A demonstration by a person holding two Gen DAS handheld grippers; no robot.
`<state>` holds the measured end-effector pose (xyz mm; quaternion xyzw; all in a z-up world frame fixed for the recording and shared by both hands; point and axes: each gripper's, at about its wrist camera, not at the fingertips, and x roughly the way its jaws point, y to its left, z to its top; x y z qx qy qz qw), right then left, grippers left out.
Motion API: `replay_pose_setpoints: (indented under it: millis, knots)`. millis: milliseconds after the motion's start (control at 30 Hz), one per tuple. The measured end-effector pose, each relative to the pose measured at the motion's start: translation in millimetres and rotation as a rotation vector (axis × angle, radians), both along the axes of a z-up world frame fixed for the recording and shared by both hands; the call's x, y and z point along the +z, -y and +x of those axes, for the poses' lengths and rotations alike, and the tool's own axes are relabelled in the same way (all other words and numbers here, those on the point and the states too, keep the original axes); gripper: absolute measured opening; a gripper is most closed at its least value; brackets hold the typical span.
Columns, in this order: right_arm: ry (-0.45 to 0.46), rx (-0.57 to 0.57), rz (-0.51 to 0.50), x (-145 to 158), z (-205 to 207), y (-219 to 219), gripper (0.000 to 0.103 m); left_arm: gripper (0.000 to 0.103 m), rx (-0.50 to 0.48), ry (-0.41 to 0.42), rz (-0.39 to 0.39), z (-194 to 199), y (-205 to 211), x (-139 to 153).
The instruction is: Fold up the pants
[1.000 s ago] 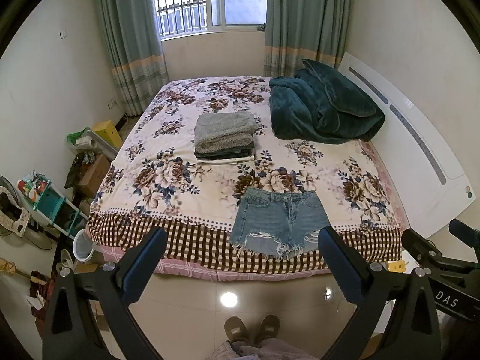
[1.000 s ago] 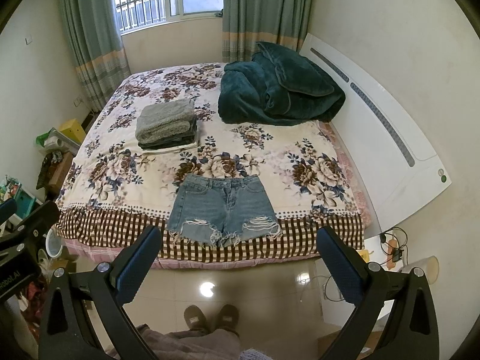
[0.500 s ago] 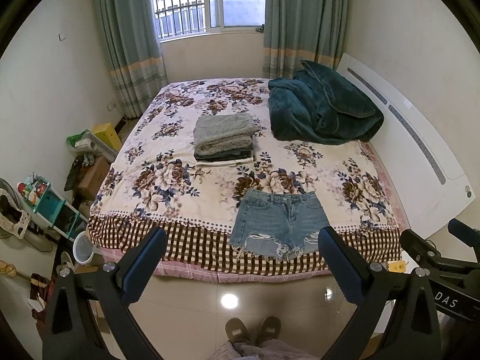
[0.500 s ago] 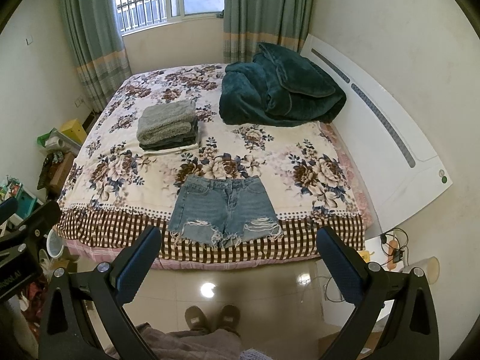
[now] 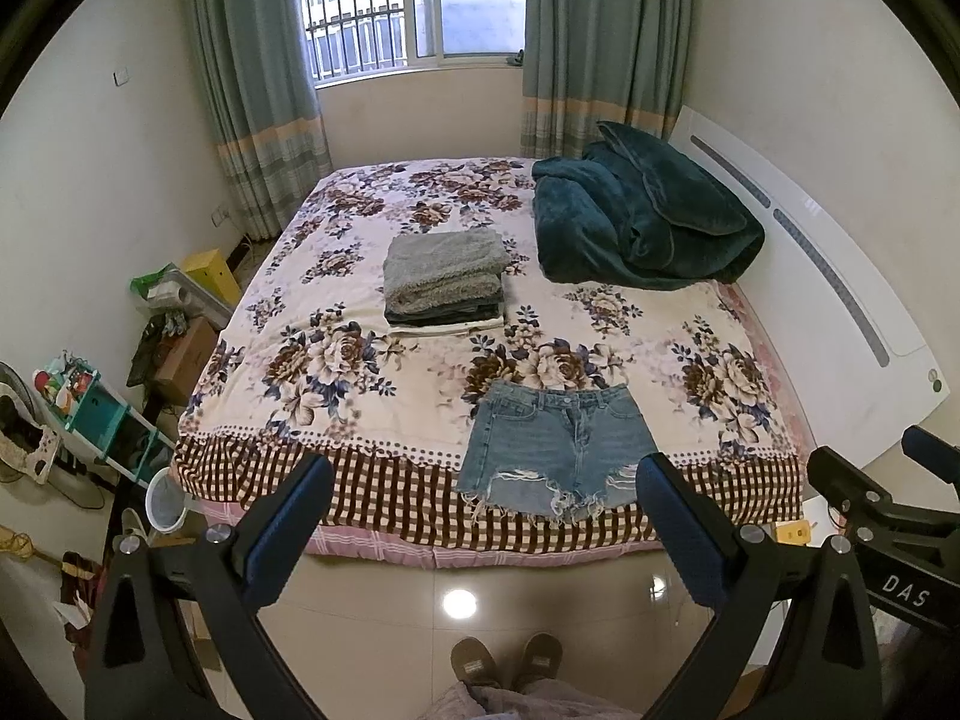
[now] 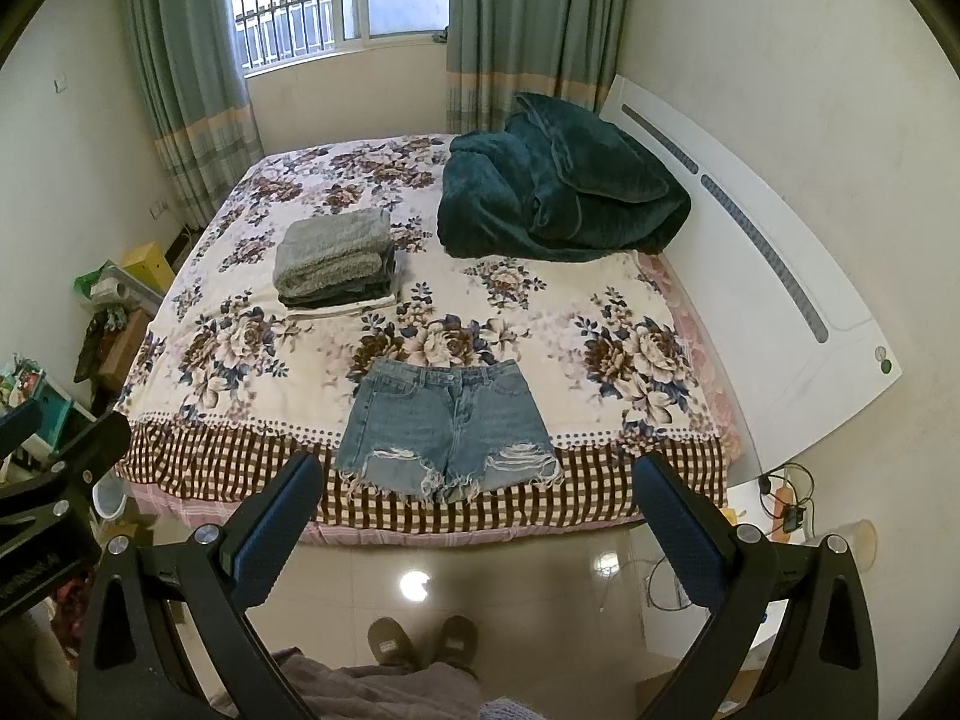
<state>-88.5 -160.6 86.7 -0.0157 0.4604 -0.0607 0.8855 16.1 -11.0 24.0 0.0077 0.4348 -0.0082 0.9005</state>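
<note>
Here the shorts (image 5: 555, 450) lie flat and unfolded at the near edge of the bed (image 5: 372, 492), low and right of centre in the left wrist view, waistband toward the window and frayed hems on the checked border. In the right wrist view the shorts (image 6: 447, 429) sit at lower centre of the frame.

The left gripper (image 5: 483, 516) hangs above the floor in front of the bed, jaws spread wide and holding nothing; the shorts show in the gap between its fingers, well apart from them. The right gripper (image 6: 477, 516) is held the same way, jaws wide and empty, short of the bed edge.

Farther up the bed, left of centre, a stack (image 5: 444, 282) of folded clothes rests with a grey piece on top. A dark green blanket (image 5: 642, 222) is heaped at the upper right, against the white headboard (image 5: 840, 324). Slippers (image 5: 507, 660) show on the tiled floor at the bottom of the frame.
</note>
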Motion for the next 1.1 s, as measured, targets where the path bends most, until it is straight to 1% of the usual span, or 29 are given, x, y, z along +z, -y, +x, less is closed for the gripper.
replay_pose_setpoints:
  millis: [367, 567, 767, 867, 933, 1033, 1100]
  knots:
    - [0.002, 0.001, -0.002, 2, 1, -1, 0.103, 0.103, -0.001, 0.003, 0.001, 1, 4, 0]
    - [-0.003, 0.001, -0.001, 8, 4, -2, 0.103, 0.103, -0.005, -0.001, -0.001, 3, 9, -1]
    - [-0.008, -0.029, -0.003, 5, 14, 1, 0.103, 0.103, -0.015, 0.002, -0.004, 4, 10, -5]
    - [0.006, -0.064, -0.009, -5, 23, 7, 0.103, 0.103, -0.01, 0.028, 0.034, 16, 11, -13]
    - [0.015, -0.085, -0.008, -19, 33, 13, 0.103, 0.103, -0.005, 0.042, 0.051, 25, 7, -22]
    - [-0.009, -0.123, -0.015, -48, 58, 27, 0.103, 0.103, -0.005, 0.048, 0.072, 48, 8, -42]
    - [-0.049, -0.15, -0.026, -67, 78, 38, 0.103, 0.103, -0.008, 0.033, 0.075, 69, 12, -61]
